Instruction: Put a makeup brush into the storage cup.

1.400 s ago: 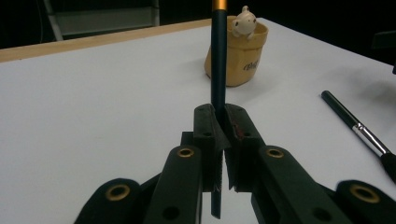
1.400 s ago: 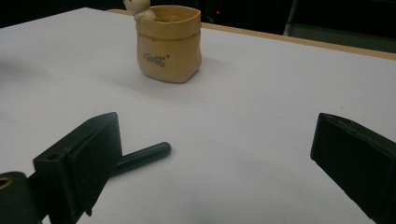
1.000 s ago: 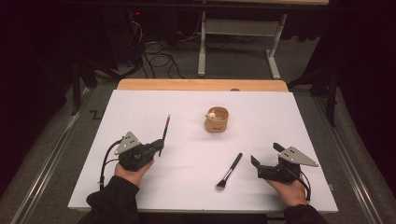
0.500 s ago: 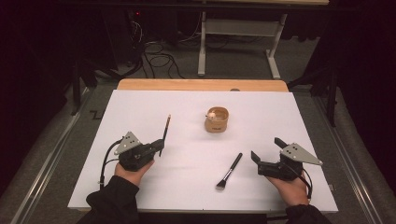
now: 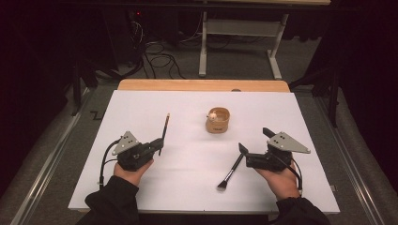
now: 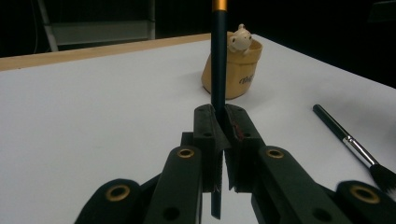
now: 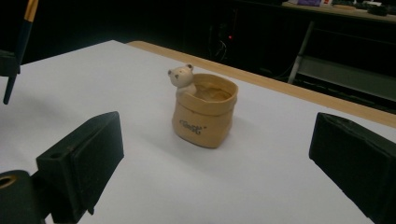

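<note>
My left gripper [image 5: 158,143] rests on the white table's left side. It is shut on a thin dark brush handle [image 5: 164,126] that points away toward the far edge. The left gripper view shows the jaws [image 6: 219,116] pinched on that handle [image 6: 218,60], which has a gold band near the top. My right gripper [image 5: 256,139] is held above the table on the right, open and empty. In the right gripper view [image 7: 217,135] it faces a tan bag-shaped pot with a small bear figure [image 7: 204,114]. A black makeup brush [image 5: 231,169] lies on the table just left of the right gripper.
The pot [image 5: 218,120] stands mid-table, toward the far side. A wooden strip [image 5: 202,85] runs along the white table's far edge. Beyond it are a dark floor with cables [image 5: 157,58] and a metal frame [image 5: 239,28].
The right gripper has risen and shifted up and left in the high view, toward the pot. The left gripper and its brush have stayed put.
</note>
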A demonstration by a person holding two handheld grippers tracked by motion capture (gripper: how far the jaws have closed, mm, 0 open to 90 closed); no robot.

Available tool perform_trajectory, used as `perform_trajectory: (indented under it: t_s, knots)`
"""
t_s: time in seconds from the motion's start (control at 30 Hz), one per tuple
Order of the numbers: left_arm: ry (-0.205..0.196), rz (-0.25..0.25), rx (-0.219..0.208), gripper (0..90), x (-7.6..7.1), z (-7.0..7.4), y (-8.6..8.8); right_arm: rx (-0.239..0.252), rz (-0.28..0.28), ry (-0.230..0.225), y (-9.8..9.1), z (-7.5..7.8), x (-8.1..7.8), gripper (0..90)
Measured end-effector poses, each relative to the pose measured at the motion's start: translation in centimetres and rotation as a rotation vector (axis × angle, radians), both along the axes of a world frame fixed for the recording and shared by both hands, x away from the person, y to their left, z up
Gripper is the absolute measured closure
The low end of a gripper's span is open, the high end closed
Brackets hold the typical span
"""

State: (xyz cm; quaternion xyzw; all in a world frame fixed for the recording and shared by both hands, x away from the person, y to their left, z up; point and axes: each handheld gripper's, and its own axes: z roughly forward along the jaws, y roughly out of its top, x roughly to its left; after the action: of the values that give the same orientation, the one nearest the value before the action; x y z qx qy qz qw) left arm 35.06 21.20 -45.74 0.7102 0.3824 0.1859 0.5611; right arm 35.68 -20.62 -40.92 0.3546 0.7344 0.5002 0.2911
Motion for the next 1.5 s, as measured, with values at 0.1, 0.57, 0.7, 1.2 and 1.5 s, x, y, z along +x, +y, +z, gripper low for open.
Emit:
perform_trajectory:
  t_s: [0.1, 0.57, 0.7, 1.2, 1.5]
  knots:
    - [-0.001, 0.0, 0.002, 84.1, 0.0, 0.1, 0.1, 0.004, 0.012, 0.003, 1.0, 0.3, 0.3, 4.2]
    - [-0.012, -0.001, 0.002, 84.1, -0.1, 0.2, 0.1, -0.014, 0.064, -0.008, 4.8, 0.7, 1.0, 5.9]
    - [-0.013, -0.002, 0.004, 84.1, -0.1, 0.2, 0.1, -0.01, 0.082, -0.014, 5.8, 0.8, 1.1, 6.4]
    - [-0.02, -0.027, 0.02, 84.1, -0.2, 0.2, -0.4, -0.002, 0.14, -0.019, 8.0, 0.0, 0.2, 7.8]
    - [-0.028, -0.054, 0.044, 84.1, -0.1, 1.1, -1.7, 0.044, 0.142, -0.015, 6.9, 0.3, 0.0, 9.0]
